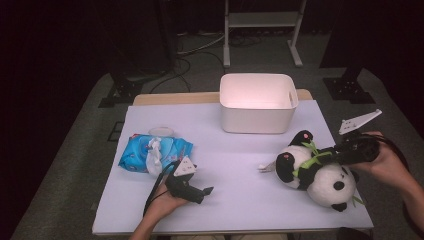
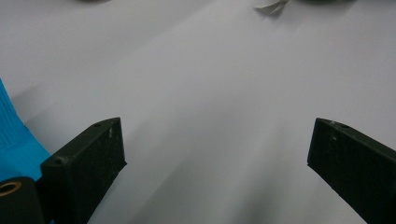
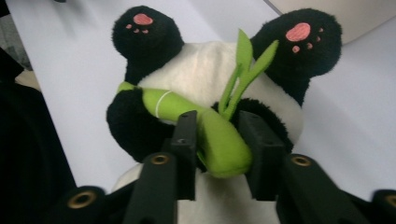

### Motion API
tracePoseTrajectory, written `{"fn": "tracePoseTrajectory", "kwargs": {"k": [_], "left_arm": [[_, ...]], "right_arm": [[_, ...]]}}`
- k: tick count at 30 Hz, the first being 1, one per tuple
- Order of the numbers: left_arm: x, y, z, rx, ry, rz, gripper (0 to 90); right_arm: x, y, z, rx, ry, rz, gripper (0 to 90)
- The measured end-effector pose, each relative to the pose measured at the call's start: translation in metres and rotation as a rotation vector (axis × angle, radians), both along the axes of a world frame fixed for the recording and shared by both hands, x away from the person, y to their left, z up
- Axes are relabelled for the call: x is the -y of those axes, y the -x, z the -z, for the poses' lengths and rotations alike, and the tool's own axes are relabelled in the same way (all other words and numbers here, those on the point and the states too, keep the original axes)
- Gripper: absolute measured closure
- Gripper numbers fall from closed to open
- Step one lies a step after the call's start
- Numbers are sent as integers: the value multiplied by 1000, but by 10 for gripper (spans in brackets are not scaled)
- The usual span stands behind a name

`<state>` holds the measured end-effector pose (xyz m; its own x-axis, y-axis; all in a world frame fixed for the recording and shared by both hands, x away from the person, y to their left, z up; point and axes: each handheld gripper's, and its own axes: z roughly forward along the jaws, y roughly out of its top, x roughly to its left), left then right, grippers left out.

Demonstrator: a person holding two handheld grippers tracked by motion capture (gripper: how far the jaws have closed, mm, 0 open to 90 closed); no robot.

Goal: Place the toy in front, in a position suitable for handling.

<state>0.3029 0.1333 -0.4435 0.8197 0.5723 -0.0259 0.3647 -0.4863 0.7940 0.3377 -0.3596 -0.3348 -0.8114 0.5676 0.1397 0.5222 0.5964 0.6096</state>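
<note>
A black-and-white panda plush [image 1: 325, 182] lies on its back at the table's right, its pink-soled feet toward the middle. It hugs a green bamboo stalk [image 3: 170, 103]. My right gripper [image 1: 326, 156] comes in from the right, and in the right gripper view its jaws [image 3: 218, 120] press on both sides of the stalk's thick end. My left gripper [image 1: 204, 192] rests low at the front left in a hand. Its jaws [image 2: 218, 128] stand wide apart over bare table, with nothing between them.
A blue wipes packet [image 1: 155, 152] lies at the left, just behind the left gripper, with a small round clear lid [image 1: 161, 131] behind it. A white bin [image 1: 257, 102] stands at the back centre. The panda's white tag [image 1: 264, 167] sticks out toward the middle.
</note>
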Motion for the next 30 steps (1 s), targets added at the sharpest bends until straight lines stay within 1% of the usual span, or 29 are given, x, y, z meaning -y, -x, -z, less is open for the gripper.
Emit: {"fn": "tracePoseTrajectory", "kwargs": {"k": [1, 3, 4, 9, 11, 13, 18, 20, 21, 22, 24, 26, 27, 28, 29, 30], "left_arm": [[0, 0, 0, 0, 0, 0, 33], [0, 0, 0, 0, -1, 0, 33], [0, 0, 0, 0, -1, 0, 33], [-1, 0, -1, 1, 1, 0, 33], [-1, 0, -1, 1, -1, -1, 33], [-1, 0, -1, 2, 0, -5, 33], [-2, 0, -2, 3, 1, -8, 33], [-2, -1, -2, 3, -1, -7, 33], [-2, -1, -2, 3, -1, -7, 33], [-3, -1, -2, 3, 3, -10, 33], [-3, -1, -2, 4, 6, -14, 33], [-5, -1, -3, 6, 3, -16, 33], [-5, -1, -3, 6, 3, -16, 33], [-6, -1, -4, 10, 8, -18, 33], [-6, -1, -4, 10, 8, -18, 33], [-6, -1, -5, 11, 13, -21, 33]], "right_arm": [[0, 0, 0, 0, 0, 0, 698], [0, 1, -2, 0, -10, -10, 734], [-1, 0, -3, -4, -6, -16, 745], [-4, 0, -6, -15, -36, -53, 755], [-5, 0, -7, -13, -36, -64, 757], [-10, -2, -12, -8, -31, -94, 758], [-21, -6, -22, -4, -31, -146, 760], [-28, -9, -27, 3, -37, -162, 760], [-28, -9, -27, 3, -37, -162, 760], [-32, -10, -29, 5, -41, -176, 760], [-49, -14, -35, 10, -52, -224, 759], [-59, -16, -38, 12, -57, -249, 759], [-59, -16, -38, 12, -57, -249, 759], [-71, -19, -40, 16, -61, -277, 759], [-71, -19, -40, 16, -61, -277, 759], [-77, -20, -41, 17, -62, -292, 758]]}}
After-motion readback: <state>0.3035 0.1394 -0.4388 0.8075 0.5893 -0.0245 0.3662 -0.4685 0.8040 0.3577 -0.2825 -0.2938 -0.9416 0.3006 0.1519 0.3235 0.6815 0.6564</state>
